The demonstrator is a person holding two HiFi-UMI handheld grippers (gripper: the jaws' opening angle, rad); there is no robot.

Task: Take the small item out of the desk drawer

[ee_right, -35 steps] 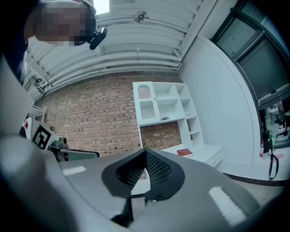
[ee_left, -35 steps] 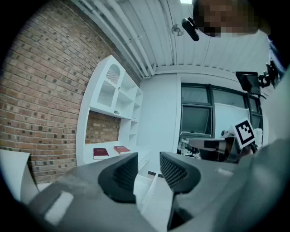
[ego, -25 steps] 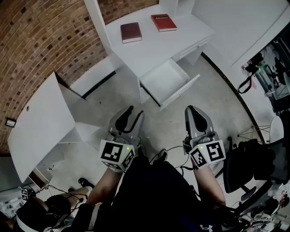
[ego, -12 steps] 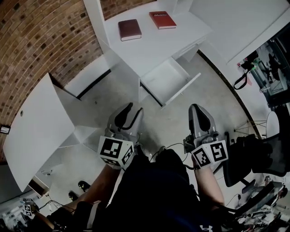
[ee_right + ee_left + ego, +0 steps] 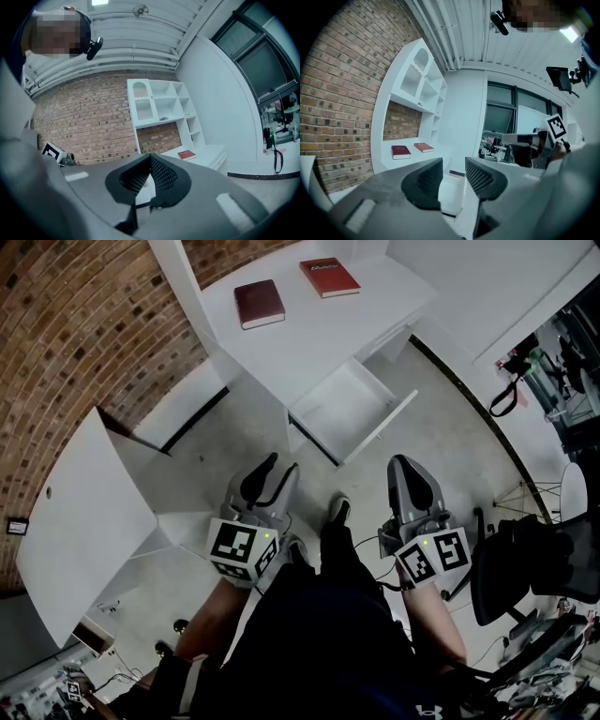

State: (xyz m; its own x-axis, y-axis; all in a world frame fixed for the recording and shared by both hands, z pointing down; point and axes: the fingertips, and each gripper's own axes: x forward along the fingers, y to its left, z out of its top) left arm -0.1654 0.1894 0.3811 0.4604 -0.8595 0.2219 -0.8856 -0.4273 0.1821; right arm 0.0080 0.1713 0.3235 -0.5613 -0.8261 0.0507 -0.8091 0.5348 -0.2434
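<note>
The white desk [image 5: 309, 343] stands ahead of me with its drawer [image 5: 349, 412] pulled open. The inside of the drawer looks plain white, and I see no small item in it from here. My left gripper [image 5: 266, 472] is held low and well short of the drawer, its jaws apart with nothing between them [image 5: 453, 180]. My right gripper [image 5: 406, 472] is level with it, to the right, with its jaws closed tip to tip on nothing [image 5: 150, 172]. Both point toward the desk.
A dark red book [image 5: 259, 304] and a red book [image 5: 329, 277] lie on the desk top. A large white panel [image 5: 84, 512] leans at the left, a black office chair [image 5: 525, 568] stands at the right. Brick wall and white shelves [image 5: 161, 105] are behind the desk.
The view has shifted a little, with the desk and drawer sliding up and left. A shoe now shows on the floor between the grippers. Both grippers hold their pose.
</note>
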